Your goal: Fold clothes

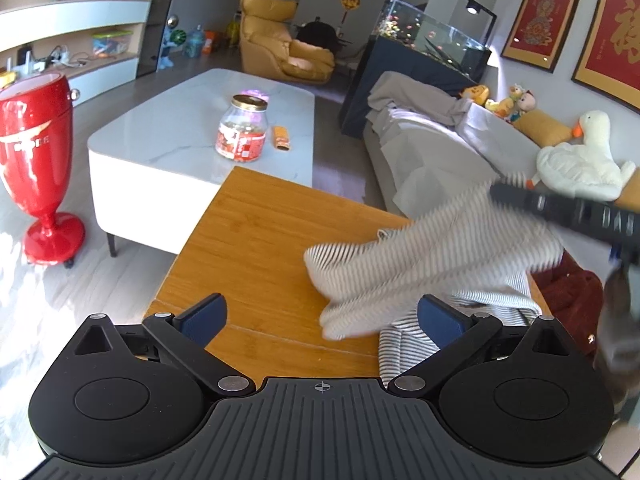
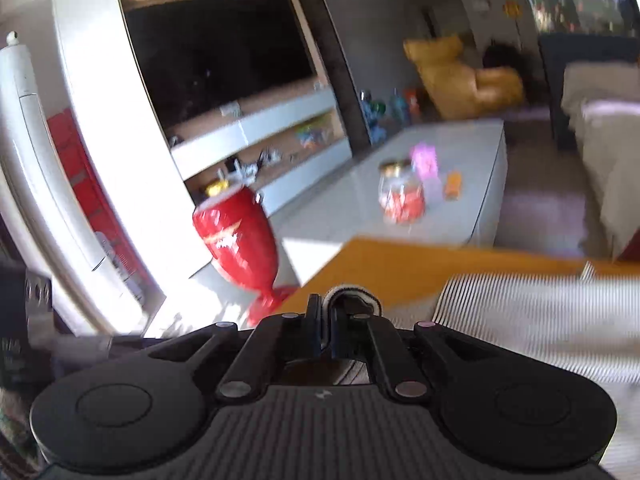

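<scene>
A grey-and-white striped garment [image 1: 432,256] hangs blurred over the right part of the wooden table [image 1: 256,232], its lower part bunched on the table edge. My left gripper [image 1: 320,320] is open and empty just above the table, its right blue pad beside the cloth. My right gripper [image 1: 504,194] enters from the right in the left wrist view and lifts the garment. In the right wrist view my right gripper [image 2: 329,316] is shut on a fold of the striped garment [image 2: 520,320], which trails to the right over the wooden table [image 2: 392,268].
A white coffee table [image 1: 172,136] with a glass jar [image 1: 242,128] stands beyond the wooden table. A red goblet-shaped stand [image 1: 36,160] is on the floor at left. A sofa [image 1: 440,152] with a plush goose [image 1: 580,156] lies right. A dark red cloth [image 1: 568,292] lies by the table's right edge.
</scene>
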{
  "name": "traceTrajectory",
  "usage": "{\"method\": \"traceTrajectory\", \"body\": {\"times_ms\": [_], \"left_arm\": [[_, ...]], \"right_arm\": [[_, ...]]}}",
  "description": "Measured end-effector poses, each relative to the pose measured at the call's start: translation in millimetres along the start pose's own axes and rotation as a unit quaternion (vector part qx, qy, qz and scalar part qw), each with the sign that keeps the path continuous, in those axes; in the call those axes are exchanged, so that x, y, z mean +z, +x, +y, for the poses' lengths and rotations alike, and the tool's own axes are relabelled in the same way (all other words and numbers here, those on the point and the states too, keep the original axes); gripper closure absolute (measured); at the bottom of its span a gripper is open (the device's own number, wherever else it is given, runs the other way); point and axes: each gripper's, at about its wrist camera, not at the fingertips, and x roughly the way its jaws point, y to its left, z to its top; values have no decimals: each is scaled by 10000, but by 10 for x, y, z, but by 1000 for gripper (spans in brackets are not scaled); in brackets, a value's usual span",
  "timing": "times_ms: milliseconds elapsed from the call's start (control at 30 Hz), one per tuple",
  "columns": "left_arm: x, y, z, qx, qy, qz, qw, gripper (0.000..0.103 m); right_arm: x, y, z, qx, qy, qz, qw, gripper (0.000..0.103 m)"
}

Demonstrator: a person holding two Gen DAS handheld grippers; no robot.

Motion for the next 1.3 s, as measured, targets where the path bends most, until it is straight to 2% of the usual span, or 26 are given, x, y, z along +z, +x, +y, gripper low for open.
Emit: {"method": "traceTrajectory", "body": {"times_ms": [33, 133, 233, 333, 533, 633, 733, 833, 967, 1067, 1200, 1300], "left_arm": [[12, 33, -40, -31, 28, 12, 10000, 0], [26, 181, -198, -171, 166, 111, 9997, 0], [27, 370, -414, -412, 408, 214, 9981, 0], [27, 578, -673, -785, 685, 262, 9942, 0], [33, 1072, -1147, -1411, 1044, 323, 9839, 0], [-24, 1368, -1282, -1360, 1176, 273, 9833, 0], [-110, 1675, -1308, -1004, 1269, 461, 9858, 0], [-192, 1742, -1302, -885, 1522, 439, 9834, 0], [-291, 1716, -1344, -750, 1975, 292, 9770, 0], [-307, 1696, -1347, -673, 2088, 267, 9753, 0], [-271, 1662, -1229, -488, 1917, 262, 9799, 0], [-235, 1672, -1110, -385, 1620, 322, 9855, 0]], "right_arm": [[223, -78, -111, -234, -226, -278, 9991, 99], [638, -245, -455, -792, -513, -666, 9933, 99], [769, -437, -840, -1345, -580, -730, 9865, 99], [585, -573, -1278, -1749, -190, -622, 9824, 99], [-188, -432, -1947, -2373, 777, -115, 9683, 99], [-605, -254, -2172, -2495, 1383, 154, 9583, 99], [-925, -100, -2283, -2606, 1453, 436, 9535, 98], [-1078, -38, -2297, -2604, 1337, 564, 9545, 97], [-922, -49, -2193, -2497, 1035, 504, 9615, 96], [-613, -161, -2017, -2201, 759, 52, 9725, 98], [-253, -342, -1871, -1870, 628, -508, 9790, 99], [-330, -268, -1936, -2015, 682, -301, 9767, 99]]}}
